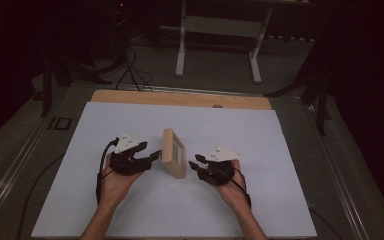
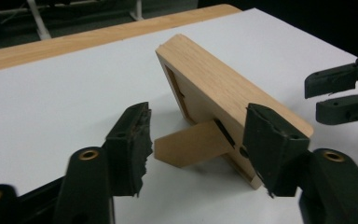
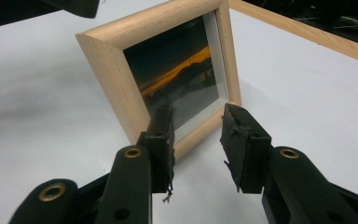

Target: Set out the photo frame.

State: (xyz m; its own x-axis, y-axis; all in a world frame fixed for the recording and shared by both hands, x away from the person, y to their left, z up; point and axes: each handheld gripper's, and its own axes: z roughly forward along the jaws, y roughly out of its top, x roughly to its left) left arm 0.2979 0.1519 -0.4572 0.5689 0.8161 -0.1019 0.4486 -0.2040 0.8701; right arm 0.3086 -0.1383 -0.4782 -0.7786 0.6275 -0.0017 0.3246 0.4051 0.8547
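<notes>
A wooden frame (image 1: 173,153) stands upright near the middle of the white table (image 1: 130,210), propped on its rear stand (image 2: 193,145) and holding a dark sunset photo (image 3: 179,84) behind glass. The left gripper (image 1: 152,156) faces its back, jaws spread and empty. The right gripper (image 1: 196,165) faces the glass, jaws likewise parted, just short of the frame's lower edge.

The photo in the picture frame (image 3: 177,88) is too dark to make out. From above, the frame's (image 1: 173,152) back stand is hidden. The right gripper (image 2: 340,93) is cut off by the left gripper view's edge.
</notes>
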